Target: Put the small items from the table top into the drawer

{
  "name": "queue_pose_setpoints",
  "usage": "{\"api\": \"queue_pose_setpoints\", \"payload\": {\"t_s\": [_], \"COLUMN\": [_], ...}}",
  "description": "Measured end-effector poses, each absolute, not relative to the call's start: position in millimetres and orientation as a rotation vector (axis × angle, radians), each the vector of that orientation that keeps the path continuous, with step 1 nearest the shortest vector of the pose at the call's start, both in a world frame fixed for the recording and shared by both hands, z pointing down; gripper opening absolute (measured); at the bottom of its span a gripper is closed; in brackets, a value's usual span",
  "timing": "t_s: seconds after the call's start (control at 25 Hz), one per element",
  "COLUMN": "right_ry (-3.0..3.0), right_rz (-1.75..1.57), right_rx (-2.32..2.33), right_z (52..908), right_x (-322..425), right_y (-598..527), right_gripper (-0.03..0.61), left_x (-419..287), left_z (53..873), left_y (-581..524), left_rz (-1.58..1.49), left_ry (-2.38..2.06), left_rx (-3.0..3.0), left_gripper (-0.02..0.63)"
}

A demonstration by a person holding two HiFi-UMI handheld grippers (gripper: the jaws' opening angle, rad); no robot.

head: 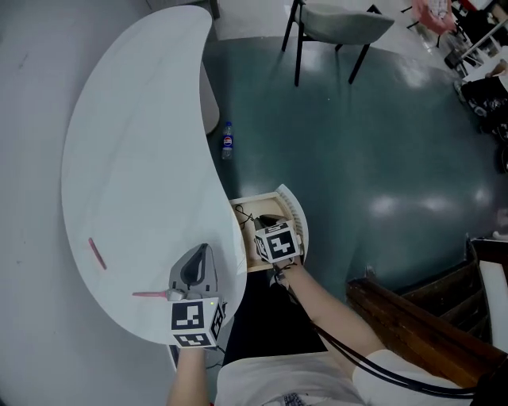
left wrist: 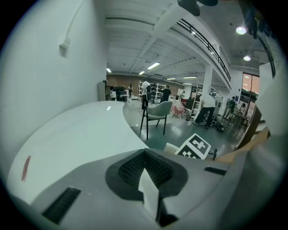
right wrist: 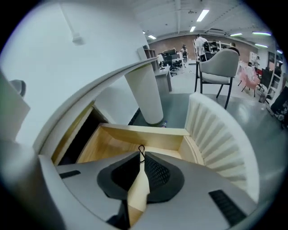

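1. Right gripper view: the right gripper has its jaws drawn almost fully together, and a thin black cord is pinched between the tips, with a small loop standing out just past them.
2. Straight beyond the tips, at 12 o'clock, lies the open wooden drawer. Its ribbed white front curves round at 2 o'clock.
3. Further out at 12 o'clock a white table leg stands on the floor behind the drawer.
4. Left gripper view: the left gripper has its jaws closed on each other with nothing between them. It is above the white table.
5. Head view: a pink-handled item lies on the table at 9 o'clock from the left gripper, its grey end just beside the gripper body.
6. A pink stick lies on the table at 10 o'clock from that gripper, well apart from it.
7. The right gripper's marker cube hangs over the drawer, which juts out from under the table edge at 3 o'clock of the left gripper.
8. On the floor at 11 o'clock from the drawer a bottle lies near the table edge, and a chair stands at 1 o'clock, far off.
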State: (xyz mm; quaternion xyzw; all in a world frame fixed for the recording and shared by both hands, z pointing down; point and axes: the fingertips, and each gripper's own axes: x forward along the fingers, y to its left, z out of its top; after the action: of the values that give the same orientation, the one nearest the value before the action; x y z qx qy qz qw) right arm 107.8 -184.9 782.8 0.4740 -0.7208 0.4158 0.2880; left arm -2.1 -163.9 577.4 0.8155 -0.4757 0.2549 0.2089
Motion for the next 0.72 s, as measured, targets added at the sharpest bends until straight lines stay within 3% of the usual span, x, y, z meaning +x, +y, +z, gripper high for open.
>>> {"api": "queue_pose_setpoints", "payload": {"t_s": [0.72], "right_ry": [-2.158], "right_rz": [0.931], "right_rx": [1.384], "right_z": [576], "right_x": [131], "right_y": [-130], "right_gripper": [0.040], "left_x": [-17], "left_z": [452], "left_y": [-115], "left_rz": [0.618], "left_ry": [-1.461], "left_rx": [2.348], "left_gripper": [0.020]}}
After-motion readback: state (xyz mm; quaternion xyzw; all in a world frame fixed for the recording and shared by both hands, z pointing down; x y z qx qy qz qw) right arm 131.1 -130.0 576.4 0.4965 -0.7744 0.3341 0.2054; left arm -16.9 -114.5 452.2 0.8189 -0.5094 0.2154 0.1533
